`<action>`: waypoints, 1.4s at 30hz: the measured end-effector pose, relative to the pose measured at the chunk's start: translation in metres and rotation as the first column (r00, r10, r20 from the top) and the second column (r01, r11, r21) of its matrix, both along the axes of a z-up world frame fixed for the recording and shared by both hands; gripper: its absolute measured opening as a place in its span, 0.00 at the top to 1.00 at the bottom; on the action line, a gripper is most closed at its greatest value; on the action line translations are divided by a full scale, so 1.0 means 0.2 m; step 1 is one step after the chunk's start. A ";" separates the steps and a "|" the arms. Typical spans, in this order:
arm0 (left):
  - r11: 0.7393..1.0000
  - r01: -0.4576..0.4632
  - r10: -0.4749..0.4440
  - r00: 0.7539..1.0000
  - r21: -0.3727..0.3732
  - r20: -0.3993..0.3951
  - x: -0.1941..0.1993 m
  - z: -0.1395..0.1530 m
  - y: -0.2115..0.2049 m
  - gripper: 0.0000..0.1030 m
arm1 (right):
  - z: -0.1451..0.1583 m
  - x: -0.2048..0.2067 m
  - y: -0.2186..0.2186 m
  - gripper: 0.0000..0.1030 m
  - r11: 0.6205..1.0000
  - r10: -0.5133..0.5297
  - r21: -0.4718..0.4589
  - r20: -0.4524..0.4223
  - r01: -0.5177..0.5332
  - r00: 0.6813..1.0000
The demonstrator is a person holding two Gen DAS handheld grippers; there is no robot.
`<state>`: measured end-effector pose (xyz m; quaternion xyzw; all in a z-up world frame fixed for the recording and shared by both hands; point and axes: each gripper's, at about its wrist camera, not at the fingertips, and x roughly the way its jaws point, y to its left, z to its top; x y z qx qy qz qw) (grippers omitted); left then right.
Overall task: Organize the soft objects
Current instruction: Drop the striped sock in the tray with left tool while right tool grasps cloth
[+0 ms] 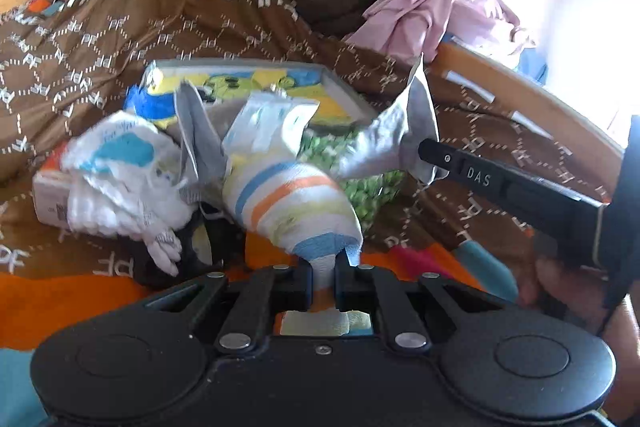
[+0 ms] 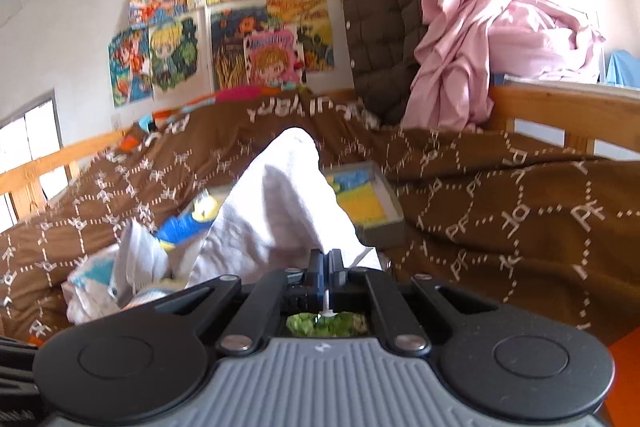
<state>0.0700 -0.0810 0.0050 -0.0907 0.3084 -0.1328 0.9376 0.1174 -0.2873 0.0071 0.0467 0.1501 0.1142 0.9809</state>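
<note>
Socks were held apart for sorting: left tongs (image 1: 324, 273) clamped the striped sock (image 1: 292, 203), right tongs (image 2: 325, 263) the grey sock (image 2: 280, 203).

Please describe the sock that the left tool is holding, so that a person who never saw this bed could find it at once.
On the brown patterned blanket, a heap of pale socks lies in front of a flat picture box. The striped sock reaches from that heap to the left tool, which grips its blue end. Only this sock has blue, orange and yellow bands; the grey sock beside it is plain.
</note>
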 end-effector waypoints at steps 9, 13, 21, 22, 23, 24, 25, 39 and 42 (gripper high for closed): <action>0.998 0.052 -0.053 0.996 0.018 0.073 -0.01 0.27 0.06 0.91 | 0.05 -0.04 -0.02 0.98 0.999 -0.012 0.030 0.066 0.010 0.998; 0.998 0.056 -0.057 0.996 0.015 0.073 0.06 0.40 0.07 0.91 | 0.06 -0.03 0.00 0.98 1.000 -0.019 0.006 0.091 0.018 0.996; 0.996 0.072 -0.065 0.993 -0.059 0.100 0.29 0.55 0.11 0.91 | 0.10 0.09 0.01 0.98 0.998 -0.055 0.039 0.132 0.050 0.990; 0.996 0.063 -0.056 0.992 -0.059 0.113 0.33 0.57 0.11 0.91 | 0.10 0.13 0.00 0.98 0.998 -0.059 0.040 0.134 0.054 0.989; 0.997 0.054 -0.046 0.991 -0.056 0.127 0.37 0.58 0.11 0.91 | 0.11 0.18 0.00 0.98 0.997 -0.065 0.041 0.136 0.060 0.989; 0.997 0.044 -0.036 0.990 -0.057 0.138 0.42 0.59 0.11 0.91 | 0.12 0.22 0.00 0.98 0.997 -0.071 0.046 0.135 0.065 0.988; 0.997 0.040 -0.031 0.989 -0.061 0.146 0.46 0.61 0.12 0.90 | 0.12 0.28 -0.01 0.98 0.996 -0.075 0.059 0.133 0.068 0.988; 0.999 -0.033 0.035 0.984 -0.014 0.172 1.25 0.37 0.14 0.90 | -0.07 0.89 -0.04 0.98 0.980 -0.052 0.191 0.016 0.048 0.999; 0.997 -0.072 0.072 0.986 -0.011 0.148 1.33 0.26 0.15 0.90 | -0.10 0.92 -0.06 0.98 0.976 -0.063 0.208 0.003 0.061 0.998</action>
